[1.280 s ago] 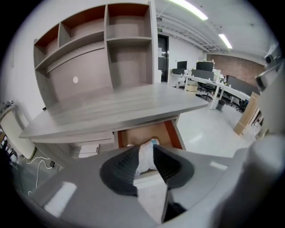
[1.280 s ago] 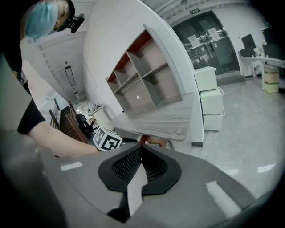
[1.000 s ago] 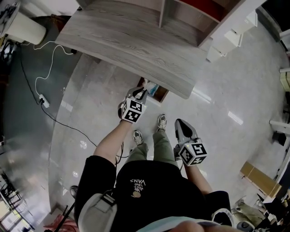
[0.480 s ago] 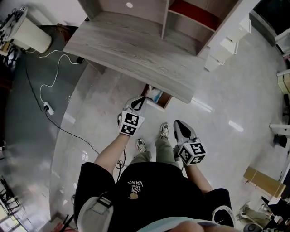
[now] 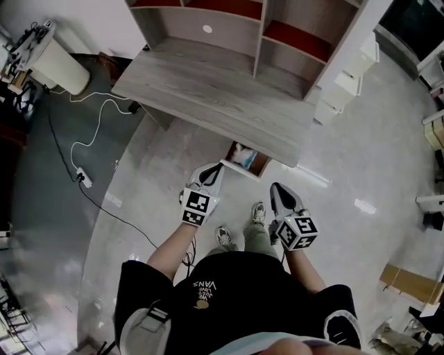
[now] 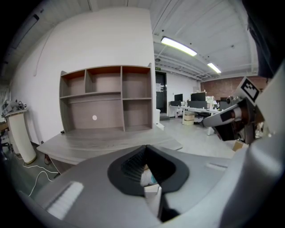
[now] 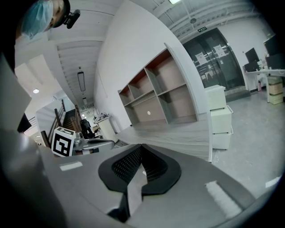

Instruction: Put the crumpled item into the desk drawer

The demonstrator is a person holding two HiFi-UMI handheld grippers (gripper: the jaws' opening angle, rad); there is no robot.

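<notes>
A grey wood desk [image 5: 208,97] has one open drawer [image 5: 263,166] under its near edge. A white and teal crumpled item [image 5: 244,155] lies inside that drawer. My left gripper [image 5: 219,166] hangs just left of the drawer's front, jaws shut and holding nothing. In the left gripper view the left gripper [image 6: 145,147] has its tips together, and the crumpled item [image 6: 149,178] shows through the gap below them. My right gripper [image 5: 276,187] is further back over the floor, also shut and empty. In the right gripper view the right gripper [image 7: 141,146] points towards the desk [image 7: 178,136].
An open shelf unit [image 5: 236,17] stands on the desk's far side. A white drawer cabinet [image 5: 343,76] sits to its right. A cable with a power strip [image 5: 83,179] runs over the floor at the left. The person's feet [image 5: 258,211] stand between the grippers.
The person has stepped back from the desk. Both shut grippers have drawn away from the drawer with them. The drawer stays open with the crumpled item in it.
</notes>
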